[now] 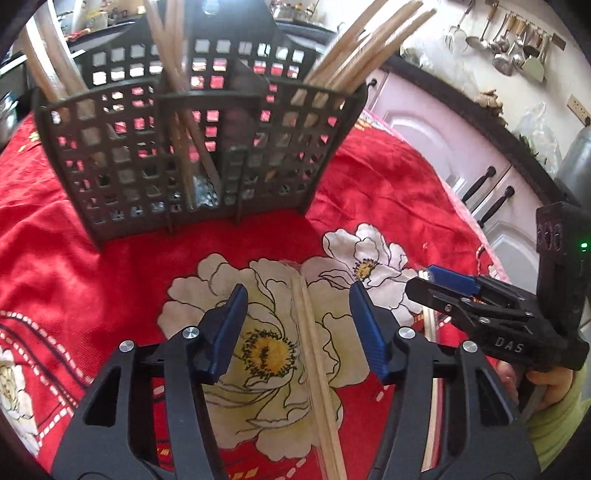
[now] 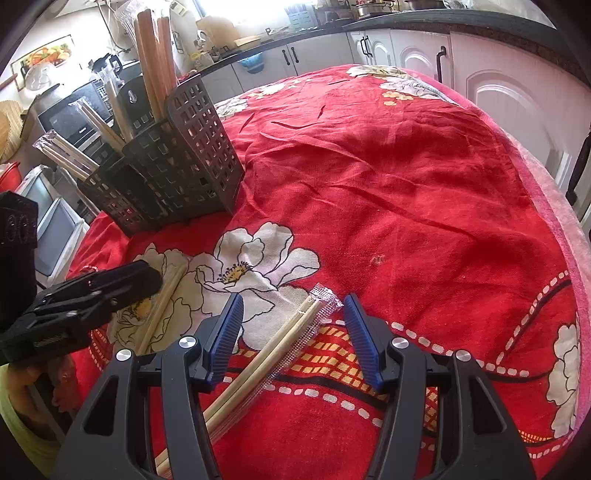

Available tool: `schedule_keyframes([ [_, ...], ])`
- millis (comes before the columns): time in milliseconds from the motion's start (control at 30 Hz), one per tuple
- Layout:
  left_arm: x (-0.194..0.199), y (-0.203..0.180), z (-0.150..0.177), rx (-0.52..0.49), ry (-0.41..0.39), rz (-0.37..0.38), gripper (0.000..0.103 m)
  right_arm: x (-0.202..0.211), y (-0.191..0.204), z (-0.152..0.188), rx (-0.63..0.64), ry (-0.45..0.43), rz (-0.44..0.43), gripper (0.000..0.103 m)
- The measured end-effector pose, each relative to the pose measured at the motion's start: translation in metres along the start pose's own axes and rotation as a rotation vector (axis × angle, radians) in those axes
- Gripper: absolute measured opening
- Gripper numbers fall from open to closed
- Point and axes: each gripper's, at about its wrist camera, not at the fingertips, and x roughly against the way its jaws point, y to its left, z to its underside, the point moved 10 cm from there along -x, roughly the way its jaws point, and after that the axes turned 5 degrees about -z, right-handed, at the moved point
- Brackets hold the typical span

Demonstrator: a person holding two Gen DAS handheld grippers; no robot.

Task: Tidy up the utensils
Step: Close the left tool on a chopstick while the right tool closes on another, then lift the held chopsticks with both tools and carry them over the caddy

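Where cloth [image 2: 388,177] lies bare: open room.

Red cloth [image 2: 406,177] lies open rightward; the black caddy [image 2: 177,166] blocks the left.

Home kitchen: hanging ladles [image 1: 506,40], cabinets [image 2: 410,51], perhaps microwave [image 2: 70,114].

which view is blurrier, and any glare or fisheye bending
Left wrist view: tall wooden chopsticks in the black lattice plastic utensil holder are smeared; holder walls bow outward. Right wrist view: sharper, window blown out white, counter edge curves.
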Motion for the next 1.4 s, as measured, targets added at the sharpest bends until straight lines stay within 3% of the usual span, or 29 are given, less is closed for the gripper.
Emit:
schedule_keyframes([
  [33, -0.004, -0.001, 0.001, -0.007, 0.012, -0.004, 0.047, -0.001, 0.0, 0.0, 0.001, -0.001, 0.004, 0.05],
  [100, -0.01, -0.003, 0.001, -0.025, 0.028, -0.015, 0.046, -0.001, -0.004, 0.0, -0.003, -0.004, 0.017, 0.034],
  [200, -0.017, -0.005, 0.0, -0.053, 0.037, -0.035, 0.044, -0.001, -0.007, -0.002, -0.029, -0.008, -0.011, 0.017],
  [267, -0.021, -0.007, -0.002, -0.064, 0.041, -0.044, 0.038, 0.0, -0.007, -0.003, -0.05, -0.017, -0.042, 0.013],
  [433, -0.03, -0.005, -0.008, -0.086, 0.047, -0.085, 0.011, 0.007, 0.0, -0.011, -0.048, -0.055, -0.092, 0.011],
  [667, -0.022, 0.002, -0.017, -0.033, 0.02, -0.053, 0.004, 0.023, 0.02, -0.029, -0.005, -0.107, -0.128, 0.009],
  [933, 0.047, 0.014, -0.052, 0.006, -0.162, -0.037, 0.003, 0.048, 0.061, -0.051, 0.08, -0.162, -0.186, 0.007],
  [1400, 0.179, 0.04, -0.115, 0.068, -0.484, -0.072, 0.002, 0.102, 0.141, -0.11, 0.246, -0.327, -0.255, 0.005],
])
